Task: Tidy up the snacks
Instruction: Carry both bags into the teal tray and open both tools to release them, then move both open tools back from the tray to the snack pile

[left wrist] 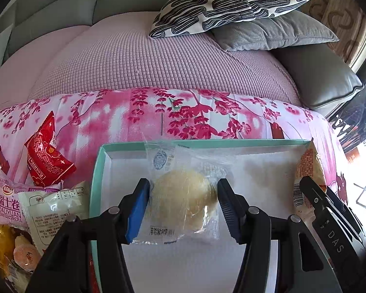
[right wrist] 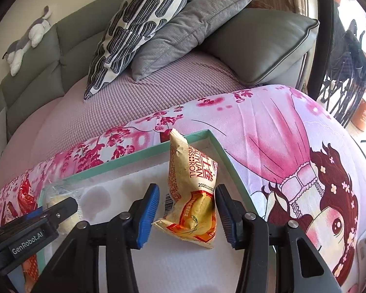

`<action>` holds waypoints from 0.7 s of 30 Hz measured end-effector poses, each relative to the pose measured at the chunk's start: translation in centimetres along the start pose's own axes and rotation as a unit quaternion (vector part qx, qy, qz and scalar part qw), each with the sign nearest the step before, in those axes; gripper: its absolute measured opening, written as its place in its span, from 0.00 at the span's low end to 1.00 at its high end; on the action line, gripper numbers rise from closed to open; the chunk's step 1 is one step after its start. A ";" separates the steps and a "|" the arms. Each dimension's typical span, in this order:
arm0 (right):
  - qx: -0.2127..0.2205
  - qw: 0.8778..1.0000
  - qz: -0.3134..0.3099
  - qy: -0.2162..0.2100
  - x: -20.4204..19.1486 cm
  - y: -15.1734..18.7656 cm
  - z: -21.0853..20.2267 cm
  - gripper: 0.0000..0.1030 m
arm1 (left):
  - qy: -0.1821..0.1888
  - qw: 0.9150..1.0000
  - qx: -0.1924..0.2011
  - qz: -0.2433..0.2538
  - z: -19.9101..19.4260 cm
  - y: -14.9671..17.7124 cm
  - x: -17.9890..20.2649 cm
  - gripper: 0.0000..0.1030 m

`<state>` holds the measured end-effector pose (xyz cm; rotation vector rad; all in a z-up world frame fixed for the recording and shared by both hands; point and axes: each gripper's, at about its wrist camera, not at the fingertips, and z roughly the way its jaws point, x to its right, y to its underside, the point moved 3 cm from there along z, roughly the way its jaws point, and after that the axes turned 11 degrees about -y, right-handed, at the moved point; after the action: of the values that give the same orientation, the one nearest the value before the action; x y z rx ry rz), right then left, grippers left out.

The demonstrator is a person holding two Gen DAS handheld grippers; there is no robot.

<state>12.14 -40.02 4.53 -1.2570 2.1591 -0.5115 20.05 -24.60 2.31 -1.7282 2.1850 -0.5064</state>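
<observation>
A shallow teal-rimmed white box point(left wrist: 102, 161) lies on a pink floral blanket. My left gripper point(left wrist: 183, 207) straddles a round pale pastry in a clear wrapper point(left wrist: 183, 195) inside the box; both pads touch it and the jaws stand wide. My right gripper point(right wrist: 186, 216) straddles a yellow-orange Swiss roll packet point(right wrist: 195, 193) at the box's right wall point(right wrist: 222, 146); the right pad touches the packet, and a gap shows at the left pad. The packet also shows in the left wrist view point(left wrist: 307, 166), and the pastry shows in the right wrist view point(right wrist: 53, 200).
Loose snacks lie left of the box: a red packet point(left wrist: 46, 156), a purple Swiss roll packet point(left wrist: 9, 202), a white packet point(left wrist: 53, 207). Behind the blanket is a sofa with a patterned pillow point(left wrist: 231, 2) and grey cushions point(left wrist: 273, 31).
</observation>
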 end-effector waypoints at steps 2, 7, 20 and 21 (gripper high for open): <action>0.004 1.000 -0.004 0.002 -0.2 0.0 -0.4 0.60 | 0.001 1.000 0.002 -0.001 -0.1 -0.1 0.1 0.57; 0.001 1.000 -0.008 0.002 -0.5 0.1 -1.0 0.77 | 0.011 1.000 0.016 -0.008 -1.7 -0.1 -0.4 0.72; 0.001 1.000 -0.025 -0.002 -2.2 4.4 -4.0 1.00 | -0.013 0.997 0.058 -0.047 -5.8 3.8 -5.8 0.90; 0.000 1.000 -0.027 -0.001 -2.4 5.0 -4.2 1.00 | -0.015 0.997 0.063 -0.050 -6.0 4.2 -6.3 0.90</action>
<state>7.07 -35.36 5.51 -1.3179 2.1287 -0.5331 15.11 -17.11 5.88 -1.7722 2.0088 -0.6237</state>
